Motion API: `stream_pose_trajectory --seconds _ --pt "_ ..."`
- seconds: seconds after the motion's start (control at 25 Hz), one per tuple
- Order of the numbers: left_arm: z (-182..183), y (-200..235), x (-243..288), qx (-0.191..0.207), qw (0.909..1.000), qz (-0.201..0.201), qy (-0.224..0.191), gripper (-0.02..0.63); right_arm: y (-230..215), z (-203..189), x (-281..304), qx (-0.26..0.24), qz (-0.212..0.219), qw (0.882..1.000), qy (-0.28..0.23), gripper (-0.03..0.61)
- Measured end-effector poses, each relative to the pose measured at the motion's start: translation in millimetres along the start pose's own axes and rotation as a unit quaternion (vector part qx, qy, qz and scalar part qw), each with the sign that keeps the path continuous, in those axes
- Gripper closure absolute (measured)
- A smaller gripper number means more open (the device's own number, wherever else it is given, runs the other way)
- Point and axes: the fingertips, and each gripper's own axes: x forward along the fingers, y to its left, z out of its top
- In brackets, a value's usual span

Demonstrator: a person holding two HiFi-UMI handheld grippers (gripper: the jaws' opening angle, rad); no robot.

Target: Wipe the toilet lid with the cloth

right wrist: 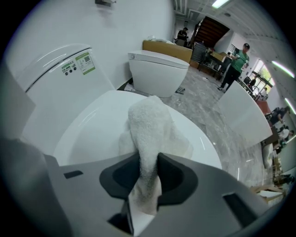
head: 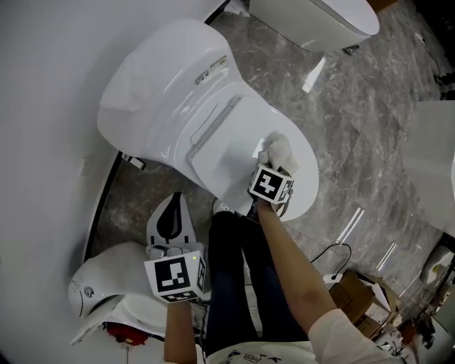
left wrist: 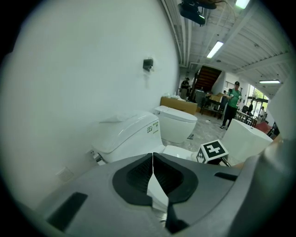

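Note:
The white toilet lid (head: 234,146) is closed, seen from above in the head view, with the tank toward the wall. A white fluffy cloth (head: 280,149) rests on the lid's front right part. My right gripper (head: 273,165) is shut on the cloth and holds it down against the lid. In the right gripper view the cloth (right wrist: 149,127) runs up from between the jaws of my right gripper (right wrist: 148,163) and drapes over the lid (right wrist: 90,134). My left gripper (head: 173,207) hangs off to the left of the toilet over the floor, shut and empty (left wrist: 152,159).
A second toilet (head: 320,21) stands at the far side and another white toilet (head: 106,291) at lower left by the wall. A white fixture (head: 435,163) is at right. A cardboard box (head: 355,290) and cable (head: 335,250) lie on the marble floor. Person's legs (head: 242,284) stand near the bowl.

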Motion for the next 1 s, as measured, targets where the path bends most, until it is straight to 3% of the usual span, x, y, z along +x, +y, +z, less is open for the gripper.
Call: stream_pose_trajectory --seconds 0.32,0.56,0.88,1.0 --pt "-4.3 17.0 -2.0 -0.013 0.9998 0.012 0.002 0.603 57.7 16.5 -5.6 -0.067 0.028 0.997 -0.018 0.485" --pt "-2.5 30.7 -3.7 -0.015 0.9996 0.023 -0.003 0.603 109.1 17.6 -8.5 -0.136 0.069 0.988 -0.022 0.485" --pt "-8.2 44.1 -8.9 -0.022 0.999 0.04 -0.001 0.603 158.2 11.1 -20.1 -0.244 0.118 0.962 -0.047 0.483" --pt "-12.1 48.2 -11.5 -0.026 0.9986 0.046 0.001 0.603 170.0 3.6 -23.8 -0.288 0.138 0.946 -0.054 0.483"
